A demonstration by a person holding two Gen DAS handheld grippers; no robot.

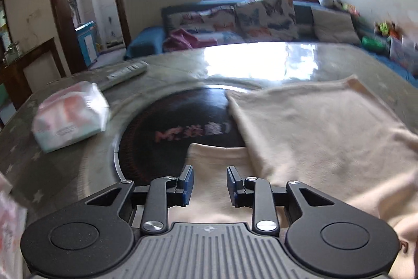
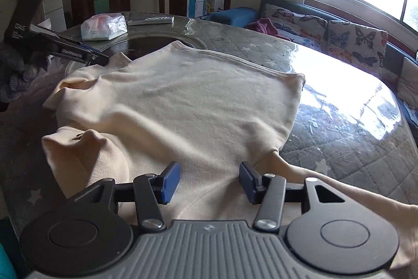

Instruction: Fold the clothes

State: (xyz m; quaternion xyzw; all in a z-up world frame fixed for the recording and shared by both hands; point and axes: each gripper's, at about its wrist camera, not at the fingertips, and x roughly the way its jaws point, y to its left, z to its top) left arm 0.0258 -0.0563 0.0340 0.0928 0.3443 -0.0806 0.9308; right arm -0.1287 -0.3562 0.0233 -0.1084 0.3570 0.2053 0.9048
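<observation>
A cream sweater point(image 2: 188, 101) lies spread on the round table point(image 2: 339, 148), its body partly folded over; it also shows in the left wrist view point(image 1: 313, 127). My left gripper point(image 1: 209, 184) is open and empty, hovering over a cream sleeve end at the garment's near edge. It also appears in the right wrist view point(image 2: 105, 60), at the sweater's far left corner. My right gripper point(image 2: 206, 181) is open and empty, just above the sweater's near part, beside a sleeve point(image 2: 339, 190) that runs off to the right.
A tissue pack point(image 1: 70, 117) and a remote control point(image 1: 125, 73) lie at the table's far left. A dark round hotplate point(image 1: 177, 132) sits in the table's centre, partly under the sweater. A sofa point(image 1: 261, 17) with cushions stands behind the table.
</observation>
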